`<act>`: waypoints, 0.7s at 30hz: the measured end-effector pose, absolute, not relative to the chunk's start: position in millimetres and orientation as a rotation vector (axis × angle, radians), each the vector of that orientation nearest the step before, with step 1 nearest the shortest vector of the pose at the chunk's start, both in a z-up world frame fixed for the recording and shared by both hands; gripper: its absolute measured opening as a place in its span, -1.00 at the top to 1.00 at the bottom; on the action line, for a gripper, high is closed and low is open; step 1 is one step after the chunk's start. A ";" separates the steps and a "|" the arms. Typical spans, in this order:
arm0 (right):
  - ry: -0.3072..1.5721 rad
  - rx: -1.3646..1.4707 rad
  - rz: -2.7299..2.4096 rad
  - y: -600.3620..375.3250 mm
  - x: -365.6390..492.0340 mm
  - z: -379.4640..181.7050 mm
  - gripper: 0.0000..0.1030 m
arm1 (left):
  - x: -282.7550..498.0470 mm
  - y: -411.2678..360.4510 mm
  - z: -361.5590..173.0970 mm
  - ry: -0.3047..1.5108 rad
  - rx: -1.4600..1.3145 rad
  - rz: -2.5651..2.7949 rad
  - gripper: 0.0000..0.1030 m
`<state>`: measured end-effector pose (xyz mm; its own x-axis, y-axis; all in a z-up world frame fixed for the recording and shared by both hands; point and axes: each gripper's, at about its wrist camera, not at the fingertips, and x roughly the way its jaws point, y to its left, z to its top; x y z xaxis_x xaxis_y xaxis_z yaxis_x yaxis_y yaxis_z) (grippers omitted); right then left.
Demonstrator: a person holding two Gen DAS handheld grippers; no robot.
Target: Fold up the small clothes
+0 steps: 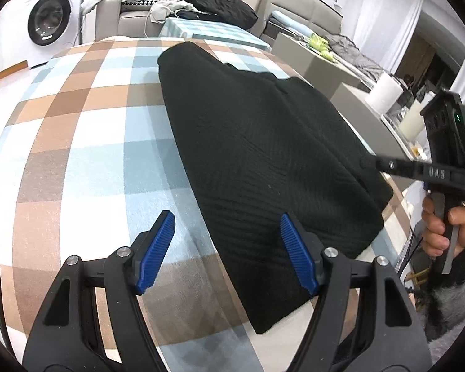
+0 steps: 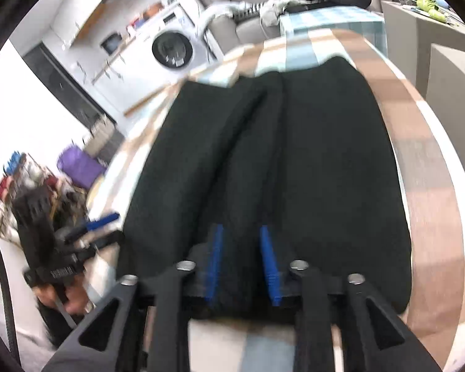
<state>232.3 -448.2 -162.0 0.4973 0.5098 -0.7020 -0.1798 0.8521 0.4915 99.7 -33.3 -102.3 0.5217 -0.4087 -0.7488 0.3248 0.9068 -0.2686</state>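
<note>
A black knitted garment [image 1: 263, 155] lies on a table covered by a brown, blue and white checked cloth [image 1: 77, 155]. My left gripper [image 1: 226, 226] is open and empty, hovering over the garment's near left edge. My right gripper [image 2: 241, 241] is shut on a raised fold of the black garment [image 2: 263, 155] at its near edge. The right gripper also shows in the left wrist view [image 1: 375, 164], at the garment's right edge. The left gripper shows blurred in the right wrist view [image 2: 102, 221], at the left.
A washing machine [image 1: 49, 21] stands beyond the table at the back left. A sofa [image 1: 133, 15] with a black pile of clothes [image 1: 217, 3] is behind. Grey cabinets [image 1: 325, 62] with a paper roll [image 1: 384, 93] line the right side.
</note>
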 end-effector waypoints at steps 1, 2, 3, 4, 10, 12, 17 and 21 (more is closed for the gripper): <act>0.940 0.396 0.433 -446.4 239.5 -158.0 0.33 | 102.6 -32.1 -102.3 0.920 -0.105 -0.432 -0.32; 0.926 0.407 0.436 -441.3 246.9 -155.2 0.31 | 105.7 -30.2 -101.8 0.918 -0.113 -0.420 -0.32; 0.924 0.413 0.442 -436.6 256.3 -154.4 0.31 | 109.4 -27.9 -101.6 0.917 -0.124 -0.411 -0.32; 0.924 0.422 0.452 -430.7 269.9 -154.5 0.30 | 113.0 -25.4 -101.0 0.916 -0.137 -0.403 -0.32; 1.027 0.479 0.472 -404.5 337.0 -178.0 0.31 | 124.6 -19.1 -99.6 0.907 -0.150 -0.380 -0.32; 1.035 0.473 0.485 -400.2 345.3 -179.9 0.53 | 126.9 -17.8 -99.0 0.905 -0.156 -0.375 -0.32; 0.871 0.325 0.520 -390.6 341.5 -135.8 0.82 | 130.6 -17.5 -93.7 0.891 -0.165 -0.376 -0.32; 0.913 0.257 0.423 -392.2 352.4 -139.3 0.81 | 134.4 -28.0 -97.4 0.899 -0.145 -0.392 -0.32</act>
<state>352.4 -392.2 -139.3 0.5373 0.4581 -0.7082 -0.2439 0.8882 0.3894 134.4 -28.0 -97.4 0.5574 -0.3910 -0.7324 0.2707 0.9195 -0.2849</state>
